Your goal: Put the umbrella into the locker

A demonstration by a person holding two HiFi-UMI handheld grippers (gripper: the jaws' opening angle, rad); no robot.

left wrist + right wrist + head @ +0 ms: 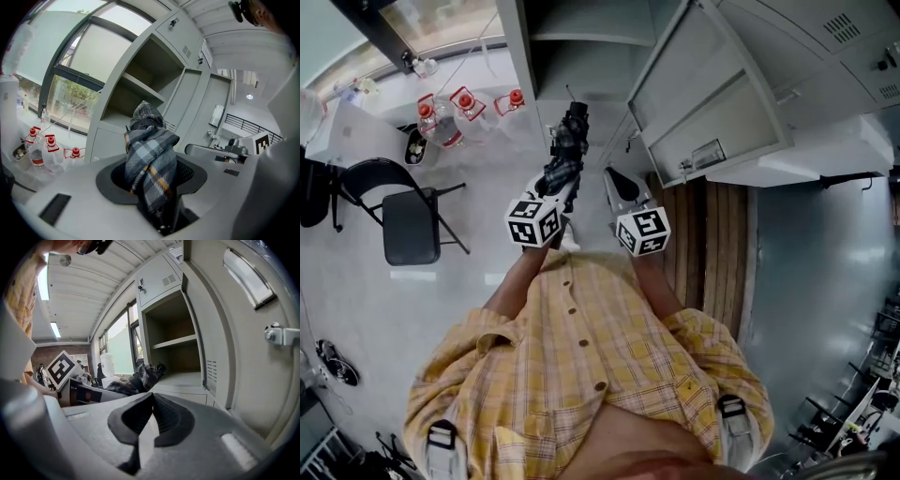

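The folded umbrella [565, 155], in dark plaid cloth with an orange stripe, sticks out of my left gripper [557, 187] and points at the open grey locker [581, 56]. In the left gripper view the umbrella [152, 164] fills the space between the pads, which are shut on it, and the locker's shelves [140, 89] stand just behind its tip. My right gripper [623, 185] is beside it on the right, holding nothing, and its pads meet at the tip [151, 401]. The right gripper view shows the umbrella [140, 377] to the left, in front of the locker's lower shelf [180, 378].
The locker door [703, 103] hangs open on the right, close by the right gripper [243, 333]. A black folding chair [408, 220] and several red-capped bottles [441, 117] stand to the left on the floor. A strip of wooden boards [712, 244] runs along the right.
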